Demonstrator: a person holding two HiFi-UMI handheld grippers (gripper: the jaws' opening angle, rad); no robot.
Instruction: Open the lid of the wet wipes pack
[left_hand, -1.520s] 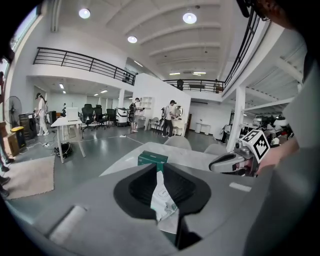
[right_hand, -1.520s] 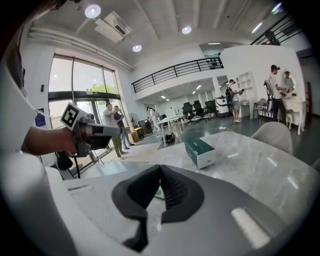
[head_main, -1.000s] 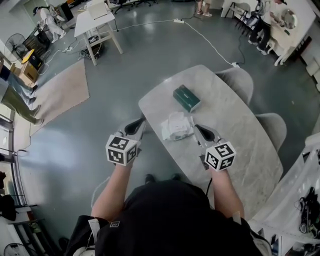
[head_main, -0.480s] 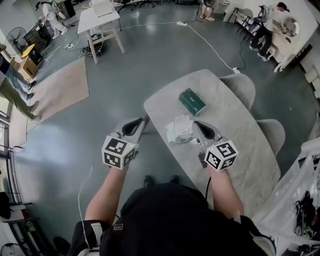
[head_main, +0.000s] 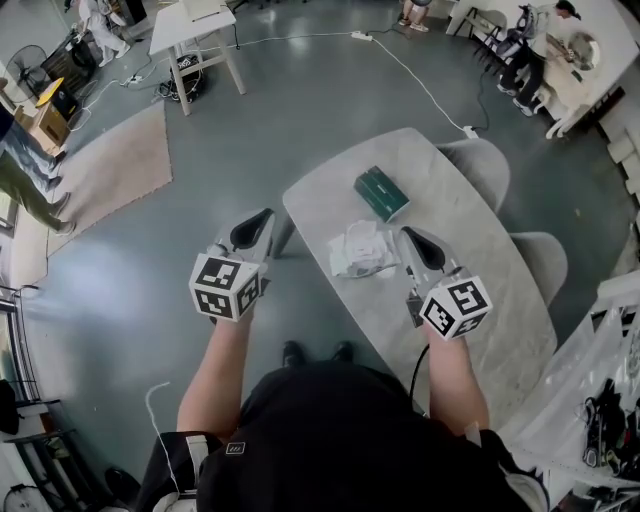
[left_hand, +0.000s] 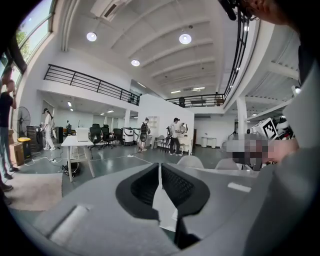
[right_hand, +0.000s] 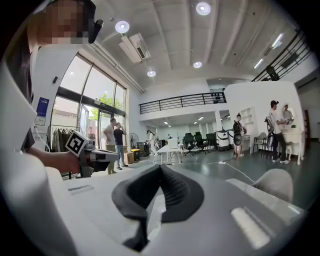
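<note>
The person is standing at the near end of a pale oval surface (head_main: 480, 290), holding both arms out in front. The left tongs (head_main: 252, 228) are hanging over the grey floor (head_main: 200, 200) just off the surface's left edge, their tips pressed together with nothing between them. The right tongs (head_main: 418, 243) are hovering above the surface, likewise together and empty. The green pack (head_main: 381, 193) is lying flat toward the far end, apart from both tongs. A crumpled white wipe (head_main: 360, 250) is lying nearer the person, just beside the right tongs. Two pale chairs (head_main: 478, 160) are standing along the surface's right side.
</note>
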